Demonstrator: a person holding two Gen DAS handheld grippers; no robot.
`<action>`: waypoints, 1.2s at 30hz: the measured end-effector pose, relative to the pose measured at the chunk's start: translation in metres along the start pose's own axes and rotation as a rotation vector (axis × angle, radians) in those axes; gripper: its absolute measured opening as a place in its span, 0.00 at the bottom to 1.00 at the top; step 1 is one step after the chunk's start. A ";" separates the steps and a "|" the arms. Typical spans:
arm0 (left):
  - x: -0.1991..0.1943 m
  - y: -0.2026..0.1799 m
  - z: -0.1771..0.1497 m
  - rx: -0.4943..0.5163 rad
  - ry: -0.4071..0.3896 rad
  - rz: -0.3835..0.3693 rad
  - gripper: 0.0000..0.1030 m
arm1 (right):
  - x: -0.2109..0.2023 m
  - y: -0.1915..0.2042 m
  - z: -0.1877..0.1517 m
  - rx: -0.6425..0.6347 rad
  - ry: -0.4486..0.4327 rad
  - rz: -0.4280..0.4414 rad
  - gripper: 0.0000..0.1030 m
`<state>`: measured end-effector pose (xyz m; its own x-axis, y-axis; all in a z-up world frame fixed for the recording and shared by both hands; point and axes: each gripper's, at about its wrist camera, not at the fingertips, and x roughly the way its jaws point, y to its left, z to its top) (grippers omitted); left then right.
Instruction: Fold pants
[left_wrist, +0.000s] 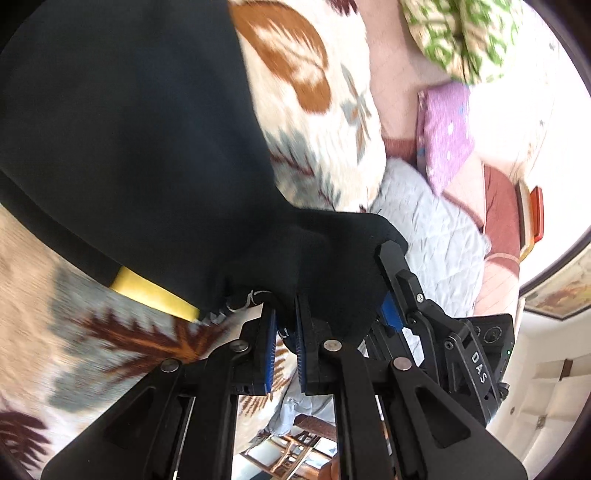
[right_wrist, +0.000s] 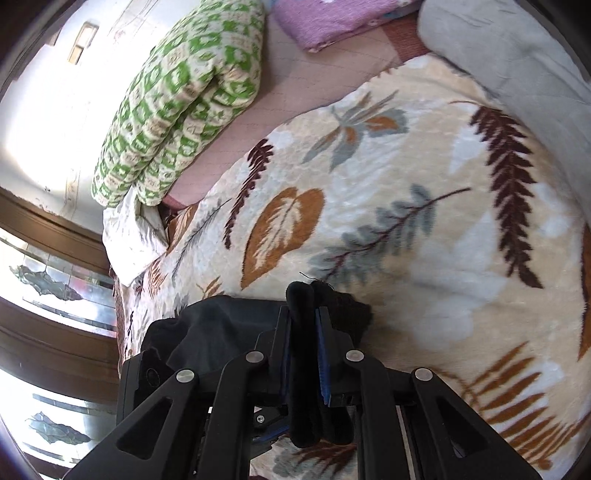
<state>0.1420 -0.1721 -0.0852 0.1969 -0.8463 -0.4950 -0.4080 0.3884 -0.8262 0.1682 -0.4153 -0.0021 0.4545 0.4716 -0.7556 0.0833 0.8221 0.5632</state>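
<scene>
A wide stretch of leaf-print blanket (right_wrist: 424, 206) lies open ahead of the right claw (right_wrist: 304, 314). At the bed's far edge, a green quilt (right_wrist: 184, 99), purple cloth (right_wrist: 332, 18) and grey pillow (right_wrist: 509, 55) crowd the way. Black pants (left_wrist: 129, 147) screen the left claw's (left_wrist: 286, 314) forward view.

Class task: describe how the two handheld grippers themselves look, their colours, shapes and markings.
Both the left gripper and the right gripper are matte black, with angular linkage arms, silver round pivot pins and blue ribbed pads. One black gripper body reads "DAS" in white letters.
</scene>
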 end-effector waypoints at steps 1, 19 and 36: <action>-0.004 0.004 0.005 -0.007 -0.007 -0.001 0.07 | 0.004 0.005 0.000 -0.005 0.005 0.001 0.12; -0.072 0.082 0.037 -0.145 -0.041 0.004 0.07 | 0.119 0.064 -0.030 0.041 0.193 0.061 0.18; -0.096 0.031 0.043 0.094 0.017 0.121 0.10 | 0.035 0.040 -0.066 0.203 0.022 0.236 0.51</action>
<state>0.1493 -0.0628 -0.0745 0.1357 -0.7972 -0.5882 -0.3427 0.5193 -0.7829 0.1290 -0.3450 -0.0287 0.4631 0.6505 -0.6019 0.1543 0.6096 0.7775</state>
